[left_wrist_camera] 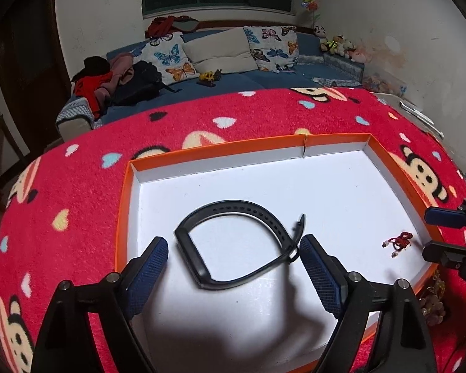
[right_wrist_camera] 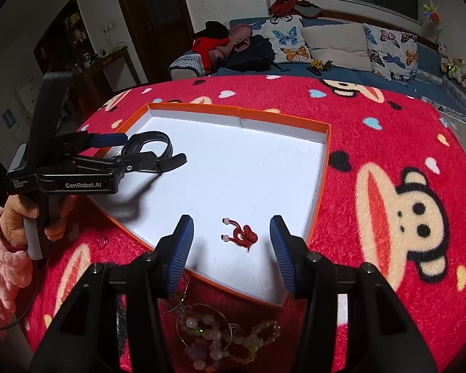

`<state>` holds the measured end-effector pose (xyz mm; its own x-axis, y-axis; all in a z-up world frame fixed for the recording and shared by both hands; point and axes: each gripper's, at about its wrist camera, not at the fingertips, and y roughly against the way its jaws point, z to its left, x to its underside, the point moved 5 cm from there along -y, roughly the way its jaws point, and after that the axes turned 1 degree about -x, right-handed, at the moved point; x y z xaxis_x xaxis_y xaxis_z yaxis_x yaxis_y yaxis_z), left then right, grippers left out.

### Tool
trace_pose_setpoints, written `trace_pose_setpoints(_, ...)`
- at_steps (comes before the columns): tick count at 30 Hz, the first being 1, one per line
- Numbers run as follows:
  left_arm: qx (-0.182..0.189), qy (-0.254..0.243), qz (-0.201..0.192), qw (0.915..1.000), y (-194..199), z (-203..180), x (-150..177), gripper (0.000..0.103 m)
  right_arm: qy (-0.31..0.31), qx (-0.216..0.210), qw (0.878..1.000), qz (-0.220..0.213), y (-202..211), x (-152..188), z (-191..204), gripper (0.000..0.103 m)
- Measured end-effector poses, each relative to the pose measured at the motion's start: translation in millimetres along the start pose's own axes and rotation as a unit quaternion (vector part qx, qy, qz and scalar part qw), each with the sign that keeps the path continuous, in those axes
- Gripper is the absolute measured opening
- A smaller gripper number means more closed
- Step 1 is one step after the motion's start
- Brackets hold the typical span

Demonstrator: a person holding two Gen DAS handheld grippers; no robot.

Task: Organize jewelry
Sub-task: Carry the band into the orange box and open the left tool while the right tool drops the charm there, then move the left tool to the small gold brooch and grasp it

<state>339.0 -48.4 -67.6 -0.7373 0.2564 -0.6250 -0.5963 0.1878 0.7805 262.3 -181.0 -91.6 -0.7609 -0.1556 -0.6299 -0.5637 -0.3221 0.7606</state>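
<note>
Inside the tray (left_wrist_camera: pixel 125 205), 2 hand-held grippers gape empty (wristband (left_wrist_camera: pixel 233 242) released).

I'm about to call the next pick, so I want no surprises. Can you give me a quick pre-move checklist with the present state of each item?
1. Black wristband released, lying in the orange tray: ok.
2. Left tool open, pads off the band: ok.
3. Red cord charm lying in the tray, untouched: ok.
4. Right tool open and empty: ok.
5. Beaded bracelets sorted into the tray: not ok, they lie on the red blanket beside it.
6. Bracelets free of each other for a single pick: cannot tell, they overlap.
</note>
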Motion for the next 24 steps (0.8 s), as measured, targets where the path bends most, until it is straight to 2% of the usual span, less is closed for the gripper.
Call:
trace_pose_setpoints(6,-0.007,0.005,0.005,1.0000,4.4,2.9,3.7,0.091,-0.007,-0.004,1.000,0.002,0.2,4.3,1.3,0.051)
trace_pose_setpoints(11,-0.010,0.027,0.005,0.9996,24.5,6.4,13.3,0.091,-0.007,-0.004,1.000,0.003,6.1,10.4,2.8,0.052)
trace_pose_setpoints(18,-0.023,0.017,-0.005,0.9996,68.4,-3.5,45.0,0.091,-0.013,-0.008,1.000,0.009,19.3,31.6,9.1,0.053)
trace_pose_setpoints(22,-0.026,0.013,-0.011,0.9995,95.9,-13.8,70.2,0.091,-0.013,-0.007,1.000,0.003,28.8,42.5,15.2,0.060)
trace_pose_setpoints(24,-0.024,0.015,-0.013,0.9995,107.5,-18.5,82.8,0.091,-0.012,-0.009,1.000,0.001,33.2,47.1,18.0,0.060)
